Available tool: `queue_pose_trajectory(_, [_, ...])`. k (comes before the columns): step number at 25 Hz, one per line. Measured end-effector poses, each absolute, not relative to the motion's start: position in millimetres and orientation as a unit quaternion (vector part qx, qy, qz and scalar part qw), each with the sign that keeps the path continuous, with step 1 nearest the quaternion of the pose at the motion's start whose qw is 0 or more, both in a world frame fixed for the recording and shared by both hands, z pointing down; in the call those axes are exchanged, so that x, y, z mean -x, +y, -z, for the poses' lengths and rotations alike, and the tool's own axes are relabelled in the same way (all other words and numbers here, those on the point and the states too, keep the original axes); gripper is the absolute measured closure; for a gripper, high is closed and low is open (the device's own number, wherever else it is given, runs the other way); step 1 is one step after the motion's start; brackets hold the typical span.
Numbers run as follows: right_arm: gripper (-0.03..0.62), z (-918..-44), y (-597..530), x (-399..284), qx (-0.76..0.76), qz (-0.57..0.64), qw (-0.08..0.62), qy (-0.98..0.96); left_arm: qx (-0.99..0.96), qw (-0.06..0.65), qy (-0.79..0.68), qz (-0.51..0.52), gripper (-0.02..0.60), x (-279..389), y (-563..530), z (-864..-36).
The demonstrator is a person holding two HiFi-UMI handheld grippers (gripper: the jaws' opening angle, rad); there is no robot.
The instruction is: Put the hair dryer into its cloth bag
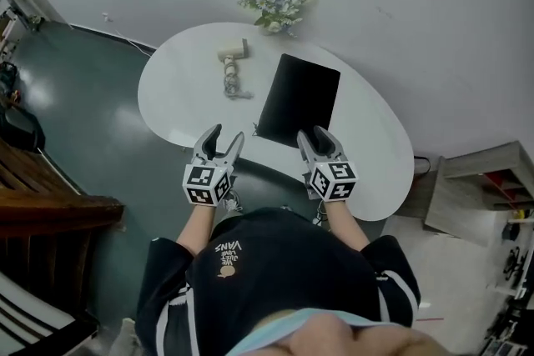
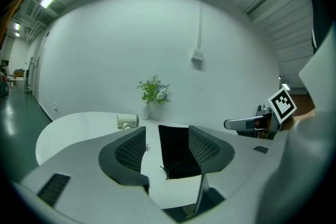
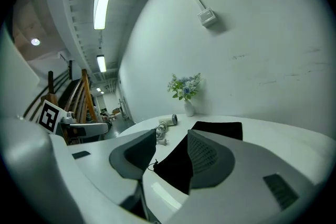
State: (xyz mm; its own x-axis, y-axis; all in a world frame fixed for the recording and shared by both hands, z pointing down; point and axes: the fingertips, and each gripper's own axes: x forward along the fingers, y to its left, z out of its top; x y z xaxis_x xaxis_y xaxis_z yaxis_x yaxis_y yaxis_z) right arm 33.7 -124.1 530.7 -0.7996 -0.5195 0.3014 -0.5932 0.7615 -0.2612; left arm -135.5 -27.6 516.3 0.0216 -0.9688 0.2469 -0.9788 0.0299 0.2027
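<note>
Left gripper (image 1: 228,132) and right gripper (image 1: 312,132) are held at the near edge of the white table (image 1: 167,96), both with jaws spread and nothing gripped. The black cloth bag (image 1: 299,100) lies flat just ahead, its near end by the right gripper. Further back and to the left are a coiled cord (image 1: 234,84) and then the hair dryer (image 1: 234,52), apart from the bag. Flowers (image 1: 279,2) stand at the far edge by the wall.

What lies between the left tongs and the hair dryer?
In the head view, the coiled cord lies between left tongs and hair dryer; otherwise bare table.
</note>
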Motion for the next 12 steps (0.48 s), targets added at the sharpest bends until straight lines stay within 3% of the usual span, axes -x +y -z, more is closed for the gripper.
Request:
queue_pose_trajectory(8, [0.408,-547,-121,-12,-0.379,-0.156,0.115,-0.905,-0.745,0.190,-0.638,-0.045,0.301,191,-40,-538])
queue_pose_trajectory(12, [0.408,-561,-122,-14,-0.396,-0.098,0.176,-0.896,-0.764,0.203,-0.610,-0.057,0.301,211,-39,-549])
